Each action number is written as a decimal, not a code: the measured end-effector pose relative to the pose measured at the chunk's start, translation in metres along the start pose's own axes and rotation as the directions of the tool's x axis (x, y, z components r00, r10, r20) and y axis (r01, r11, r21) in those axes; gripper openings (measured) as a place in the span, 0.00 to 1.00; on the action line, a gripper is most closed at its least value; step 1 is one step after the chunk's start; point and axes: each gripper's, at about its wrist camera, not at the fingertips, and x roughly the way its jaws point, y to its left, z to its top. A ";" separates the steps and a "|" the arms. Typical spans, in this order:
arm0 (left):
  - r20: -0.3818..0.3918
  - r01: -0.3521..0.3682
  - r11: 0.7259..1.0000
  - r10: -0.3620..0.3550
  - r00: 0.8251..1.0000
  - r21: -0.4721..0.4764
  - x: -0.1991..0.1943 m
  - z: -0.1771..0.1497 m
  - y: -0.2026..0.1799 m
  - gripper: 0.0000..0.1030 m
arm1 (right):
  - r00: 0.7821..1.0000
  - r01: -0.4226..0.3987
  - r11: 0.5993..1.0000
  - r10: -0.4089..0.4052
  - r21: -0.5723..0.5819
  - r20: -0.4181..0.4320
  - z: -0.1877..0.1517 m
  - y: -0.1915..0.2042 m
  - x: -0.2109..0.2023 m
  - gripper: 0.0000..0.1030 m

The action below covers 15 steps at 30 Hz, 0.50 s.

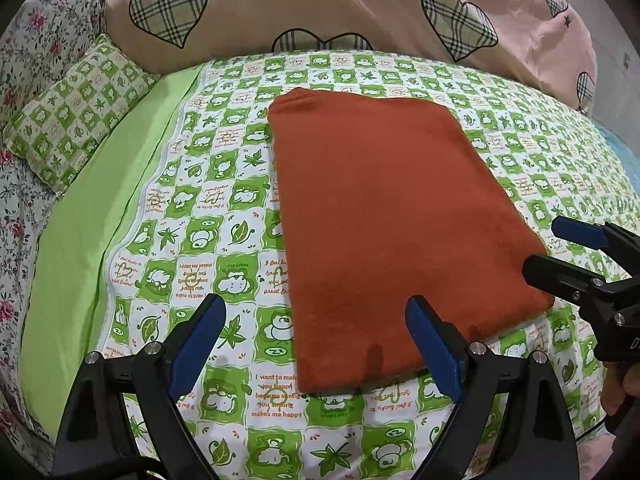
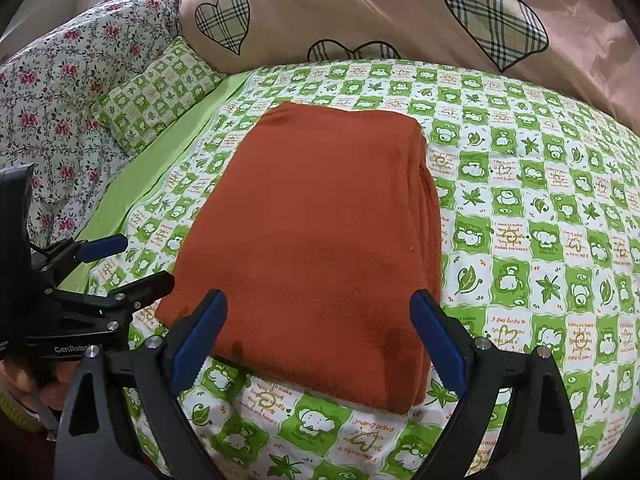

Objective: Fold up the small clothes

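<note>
A rust-orange garment (image 1: pixel 392 216) lies folded into a flat rectangle on the green-and-white checked bedsheet (image 1: pixel 208 200); it also shows in the right wrist view (image 2: pixel 320 240), with stacked folded edges along its right side. My left gripper (image 1: pixel 316 344) is open and empty, hovering above the garment's near left corner. My right gripper (image 2: pixel 318 340) is open and empty over the garment's near edge. The right gripper also shows in the left wrist view (image 1: pixel 560 248), open beside the garment's right corner. The left gripper shows in the right wrist view (image 2: pixel 128 260), open by the left edge.
A pink duvet with plaid hearts (image 1: pixel 320 8) is piled along the far side. A small green checked pillow (image 1: pixel 68 112) and a floral quilt (image 1: pixel 36 48) lie at the left. A plain lime-green strip of sheet (image 1: pixel 92 216) runs along the left.
</note>
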 end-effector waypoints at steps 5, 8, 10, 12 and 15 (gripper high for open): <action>0.004 0.000 1.000 0.000 1.000 -0.003 0.000 0.001 0.002 0.89 | 1.000 -0.003 1.000 0.003 -0.005 -0.002 0.001 0.000 0.001 0.90; 0.005 -0.002 1.000 0.002 1.000 -0.004 0.001 0.001 0.002 0.89 | 1.000 -0.001 1.000 0.001 -0.006 -0.002 0.000 0.001 0.002 0.90; 0.005 -0.001 1.000 0.001 1.000 -0.004 0.001 0.001 0.002 0.89 | 1.000 0.000 1.000 0.000 -0.005 -0.002 0.000 0.000 0.002 0.90; 0.007 -0.003 1.000 0.003 1.000 -0.003 0.001 0.001 0.003 0.89 | 1.000 0.000 1.000 0.000 0.001 -0.001 0.000 -0.001 0.003 0.90; 0.009 -0.004 1.000 0.004 1.000 -0.004 0.001 0.002 0.003 0.89 | 1.000 0.001 1.000 -0.001 0.000 -0.001 0.001 -0.002 0.003 0.90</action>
